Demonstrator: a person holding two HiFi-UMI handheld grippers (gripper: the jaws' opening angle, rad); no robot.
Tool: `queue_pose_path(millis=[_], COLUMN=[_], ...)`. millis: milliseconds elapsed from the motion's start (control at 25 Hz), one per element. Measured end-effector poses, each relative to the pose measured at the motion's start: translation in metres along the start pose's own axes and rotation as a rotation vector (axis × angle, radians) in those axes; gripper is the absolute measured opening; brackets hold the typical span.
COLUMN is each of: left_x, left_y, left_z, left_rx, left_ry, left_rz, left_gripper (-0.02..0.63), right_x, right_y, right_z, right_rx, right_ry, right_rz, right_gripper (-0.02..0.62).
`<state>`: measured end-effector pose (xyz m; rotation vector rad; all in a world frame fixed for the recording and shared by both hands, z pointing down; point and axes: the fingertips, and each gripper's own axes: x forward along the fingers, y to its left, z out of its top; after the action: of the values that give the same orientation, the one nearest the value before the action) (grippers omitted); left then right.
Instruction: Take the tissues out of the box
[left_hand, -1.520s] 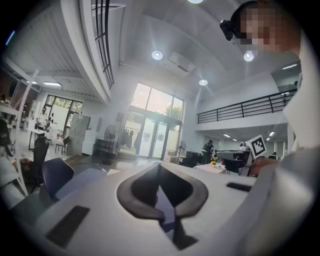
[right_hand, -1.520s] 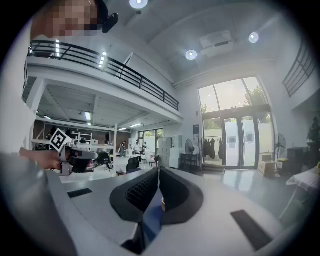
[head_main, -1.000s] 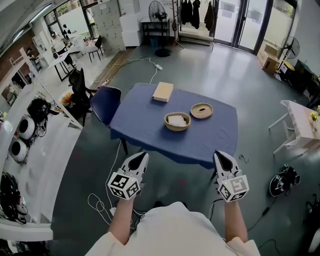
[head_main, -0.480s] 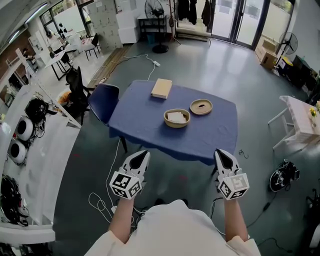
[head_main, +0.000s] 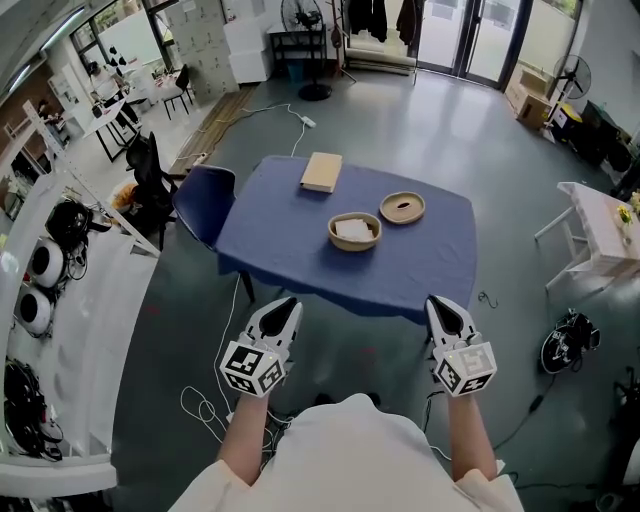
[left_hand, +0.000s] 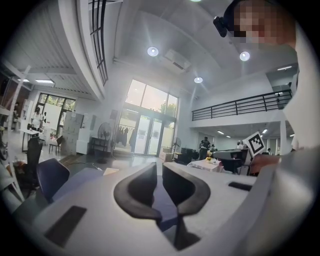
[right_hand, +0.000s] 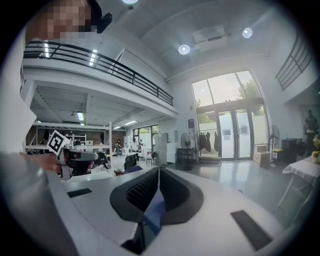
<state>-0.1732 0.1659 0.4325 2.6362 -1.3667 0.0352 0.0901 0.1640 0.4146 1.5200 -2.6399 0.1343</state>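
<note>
A round wicker bowl (head_main: 354, 231) with white tissues in it stands on the blue-clothed table (head_main: 290, 250). Beside it to the right lies a round wicker lid (head_main: 402, 207) with a dark slot, and a flat tan box (head_main: 321, 172) sits at the table's far edge. Both grippers are held in the air well short of the table's near edge. My left gripper (head_main: 285, 304) (left_hand: 159, 168) has its jaws opening, a narrow gap between the tips and nothing in it. My right gripper (head_main: 440, 303) (right_hand: 158, 170) is shut and empty, with its tips meeting.
A dark blue chair (head_main: 205, 204) stands at the table's left end. Cables (head_main: 200, 405) trail over the grey floor near my left side. A white table (head_main: 605, 225) and a black bag (head_main: 568, 350) are at the right, and a long white counter (head_main: 75, 300) runs along the left.
The table has slid slightly up in the head view. Both grippers keep much the same place in front of the body.
</note>
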Motion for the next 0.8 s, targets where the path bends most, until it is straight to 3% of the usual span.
queue_pose_path(millis=[360, 800], left_x=[-0.008, -0.021], left_y=[0.02, 0.04], left_z=[-0.004, -0.012], left_rx=[-0.01, -0.015], left_ry=[0.017, 0.033], left_rz=[-0.034, -0.066], left_gripper=[0.092, 0.092], right_x=[0.008, 0.01], right_y=[0.017, 0.038], right_z=[0.0, -0.009], right_rx=[0.001, 0.011], right_ry=[0.005, 0.012], right_rz=[-0.036, -0.087], right_gripper=[0.035, 0.035])
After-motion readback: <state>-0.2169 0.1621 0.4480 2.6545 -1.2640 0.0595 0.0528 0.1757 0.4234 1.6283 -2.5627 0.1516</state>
